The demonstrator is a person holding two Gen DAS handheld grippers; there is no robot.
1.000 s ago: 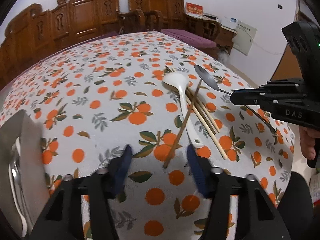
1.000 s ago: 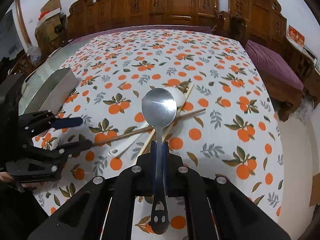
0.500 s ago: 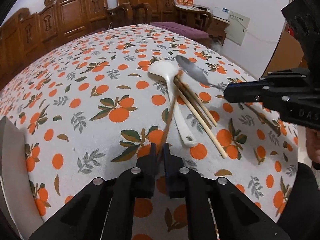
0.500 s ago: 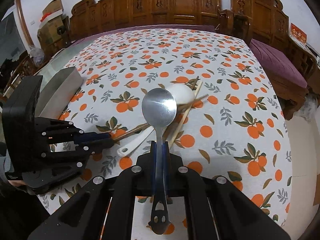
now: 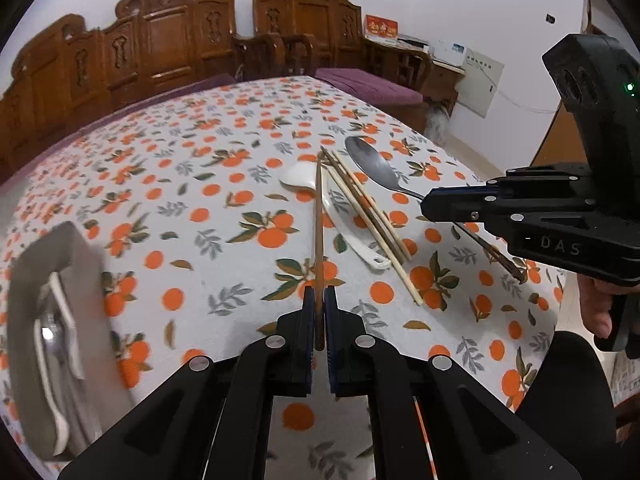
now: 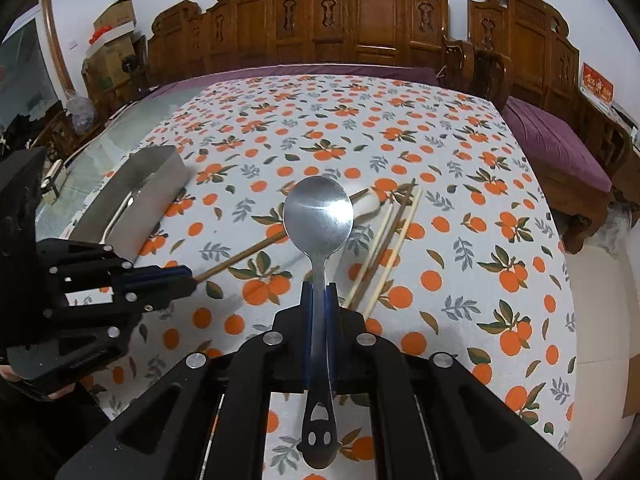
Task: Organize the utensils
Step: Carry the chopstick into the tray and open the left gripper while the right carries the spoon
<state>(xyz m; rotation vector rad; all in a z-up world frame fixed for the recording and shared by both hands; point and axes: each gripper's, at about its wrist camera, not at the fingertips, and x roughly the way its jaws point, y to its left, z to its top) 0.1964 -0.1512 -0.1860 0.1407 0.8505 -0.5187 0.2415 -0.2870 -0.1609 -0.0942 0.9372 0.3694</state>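
Observation:
My left gripper is shut on a dark wooden chopstick and holds it lifted, its far end over a white ceramic spoon. Three more chopsticks lie beside that spoon on the orange-print tablecloth. My right gripper is shut on a metal spoon and holds it above the table, bowl forward. In the right wrist view the left gripper and its chopstick show at the left. The steel tray at the left holds a white spoon and a metal spoon.
The steel tray also shows in the right wrist view near the table's left edge. Carved wooden chairs line the far side. A purple-cushioned bench stands to the right. The table's near edge is just below both grippers.
My left gripper has shut on the dark chopstick and lifted its near end, swinging it off the pile. The right gripper has held the metal spoon steady.

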